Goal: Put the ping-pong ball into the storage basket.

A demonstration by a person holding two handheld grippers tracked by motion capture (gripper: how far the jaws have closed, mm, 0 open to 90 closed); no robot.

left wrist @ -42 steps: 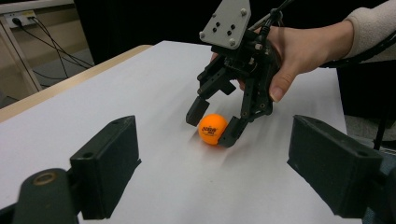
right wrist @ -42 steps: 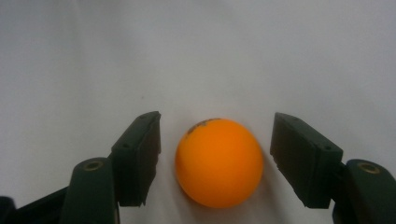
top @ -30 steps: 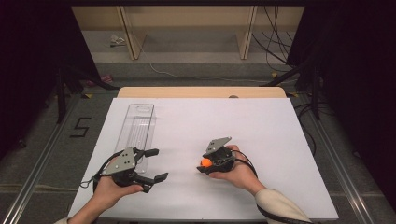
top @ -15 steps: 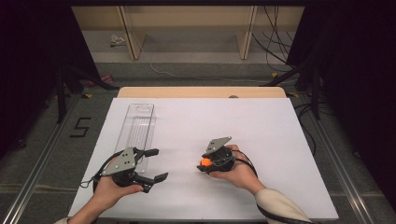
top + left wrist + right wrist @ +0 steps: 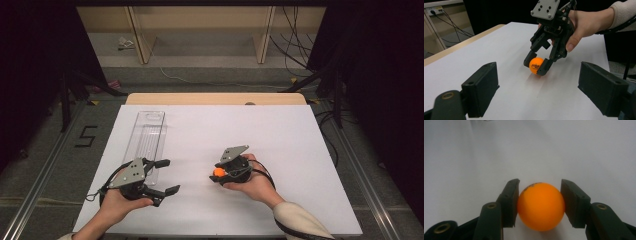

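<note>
Orange and smooth, the ball [image 5: 541, 205] sits between the two black jaws of the right gripper [image 5: 223, 173], whose pads press its opposite sides across the widest part; the jaws have just been closing on it. It lies at the table's surface, in the middle stretch of the white table [image 5: 300, 150], nearer the near edge than the far one, right of centre. Whether it rests on the sheet or is lifted a hair off it I cannot tell.

It looks like a table-tennis ball: by my judgement very light, hollow and thin-walled, stiff enough to hold its shape but likely to dent under a hard squeeze. The glossy round skin gives the flat pads little to bite on, so a grip off the middle would probably squirt it out sideways. The hold across its middle, as now, seems the right one, with gentle pressure.

In the left gripper view the ball carries dark printing [image 5: 535, 66], a short brand-like word with smaller characters beneath, too blurred to read with confidence.

The left gripper [image 5: 167, 176] is near the table's near left corner, jaws spread wide and empty.

Farther off, a clear plastic tray [image 5: 148, 135] runs lengthwise toward the far left corner. On the floor beyond the left edge a mark [image 5: 85, 136] reads like a "5".
</note>
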